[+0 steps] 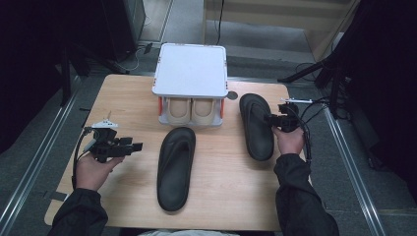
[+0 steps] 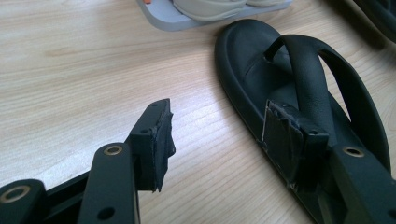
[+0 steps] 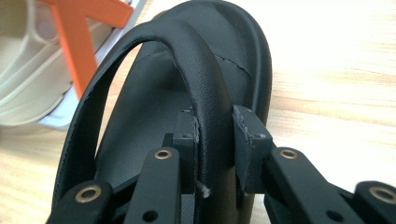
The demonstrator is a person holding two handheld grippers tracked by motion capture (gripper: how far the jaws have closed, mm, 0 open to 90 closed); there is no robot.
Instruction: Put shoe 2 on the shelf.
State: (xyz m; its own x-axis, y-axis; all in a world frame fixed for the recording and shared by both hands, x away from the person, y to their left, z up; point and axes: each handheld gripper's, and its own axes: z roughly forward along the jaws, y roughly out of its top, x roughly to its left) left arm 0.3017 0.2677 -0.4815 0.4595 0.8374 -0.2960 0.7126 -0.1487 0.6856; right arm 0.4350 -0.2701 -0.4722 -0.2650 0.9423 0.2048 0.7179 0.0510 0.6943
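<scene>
Two sandals: black, both on the table [image 1: 123, 98], well apart.
Near sandal [image 1: 175, 168]: lies flat at the table's middle, toe toward the rack, heel toward the person.
Left gripper [image 1: 136, 146]: held above the bare wood left of the near sandal, jaws spread wide with nothing between them; in the left gripper view one jaw stands before the sandal's strap [image 2: 306, 70], not on it.
Right gripper [image 1: 272, 118]: at the far sandal's right edge, jaws clamped on its strap [image 3: 205, 88], pads pressing on both sides.
Far sandal [image 1: 256, 126]: at the table's right, beside the rack.
Rack [image 1: 191, 69]: white, orange posts, at the far edge; a beige pair [image 1: 191, 110] sits on its lower shelf.
</scene>
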